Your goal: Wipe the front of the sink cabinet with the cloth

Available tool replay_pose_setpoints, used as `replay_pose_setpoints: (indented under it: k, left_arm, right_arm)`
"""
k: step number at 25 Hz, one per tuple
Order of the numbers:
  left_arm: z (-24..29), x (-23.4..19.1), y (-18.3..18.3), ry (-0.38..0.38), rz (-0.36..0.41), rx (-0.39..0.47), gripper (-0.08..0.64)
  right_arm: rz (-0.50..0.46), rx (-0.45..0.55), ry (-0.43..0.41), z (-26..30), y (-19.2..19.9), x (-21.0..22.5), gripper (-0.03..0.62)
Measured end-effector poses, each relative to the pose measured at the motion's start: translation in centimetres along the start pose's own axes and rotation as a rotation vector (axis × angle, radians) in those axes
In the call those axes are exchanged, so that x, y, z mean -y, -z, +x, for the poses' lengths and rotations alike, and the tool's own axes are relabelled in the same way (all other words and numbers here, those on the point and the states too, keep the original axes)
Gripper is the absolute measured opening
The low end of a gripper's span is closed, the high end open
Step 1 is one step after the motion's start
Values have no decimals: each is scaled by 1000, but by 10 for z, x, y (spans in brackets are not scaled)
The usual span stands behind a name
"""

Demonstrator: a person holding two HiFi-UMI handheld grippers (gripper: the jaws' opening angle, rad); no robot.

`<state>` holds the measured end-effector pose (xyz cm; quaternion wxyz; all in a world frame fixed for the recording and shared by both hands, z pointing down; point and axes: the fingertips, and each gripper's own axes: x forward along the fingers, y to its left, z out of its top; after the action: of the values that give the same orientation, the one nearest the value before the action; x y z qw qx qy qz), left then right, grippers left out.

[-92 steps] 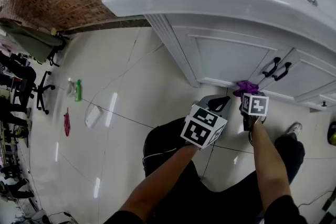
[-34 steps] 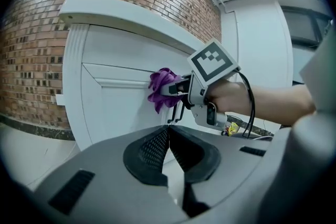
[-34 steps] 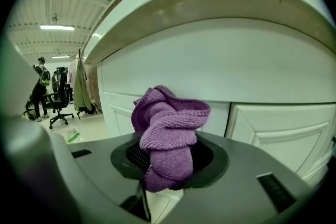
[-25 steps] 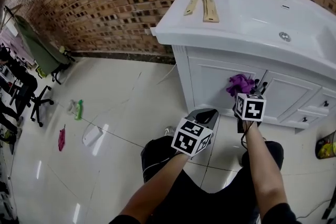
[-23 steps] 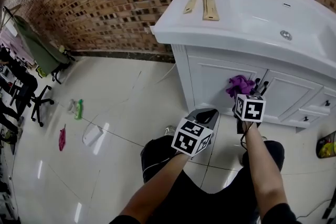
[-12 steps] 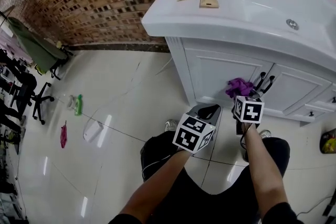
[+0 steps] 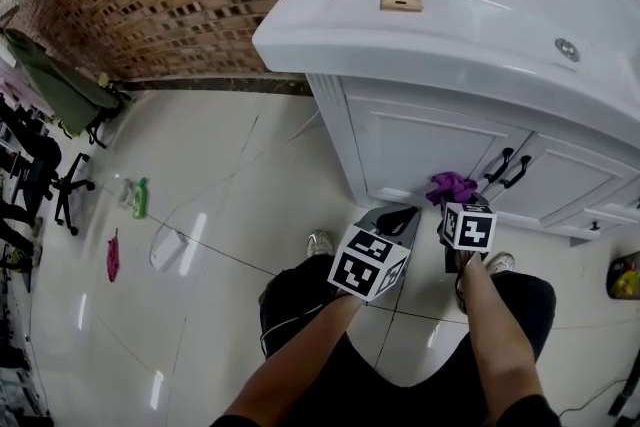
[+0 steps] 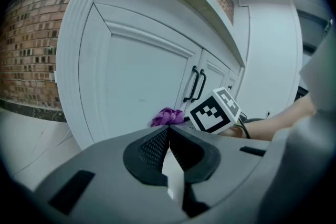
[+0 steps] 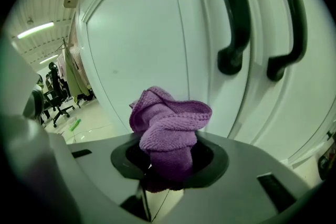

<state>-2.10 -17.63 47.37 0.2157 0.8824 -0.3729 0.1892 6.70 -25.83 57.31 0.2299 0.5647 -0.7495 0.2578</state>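
The right gripper (image 7: pixel 451 203) is closed on the purple cloth (image 9: pixel 169 126), pinching its lower part while the bunched rest stands out beyond the jaws. The cloth is low on the left door (image 7: pixel 425 143) of the sink cabinet (image 7: pixel 345 130), near the bottom edge and just left of the two black handles (image 9: pixel 233 18); I cannot tell for sure whether it really presses the panel. The left gripper (image 8: pixel 169 153) has its jaws pressed together with nothing between them, and it waits just left of the right one. One danger, I think, is that only a small part of the cloth is pinched, so the drag on the door could pull it out. Also a loose fold could catch on the handles if the stroke goes right, or the hard jaw tips could scrape the paint if the bunch flattens. Compared with half a second ago, the cloth is lower on the door, farther below the handles.
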Motion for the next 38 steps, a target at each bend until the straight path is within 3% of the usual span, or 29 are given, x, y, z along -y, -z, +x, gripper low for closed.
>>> replay_pose_setpoints:
  k: [19,25,30,38]
  left_arm:
    - [22,-34,48,-20,-86,-88,5]
    - [18,-45,59,-31,-102,-101,5]
    - [10,-45,61,-31,-109,-96,5]
    - [-6,-55,61,-50,-107,-86,5]
  right_arm:
    - [36,-172,-37,84,93,1,141]
    - [65,-151,27,90,99,0,141]
    - [86,-220,-14,96,112,-11,141]
    - [92,-231,-14,101,107,-25,141]
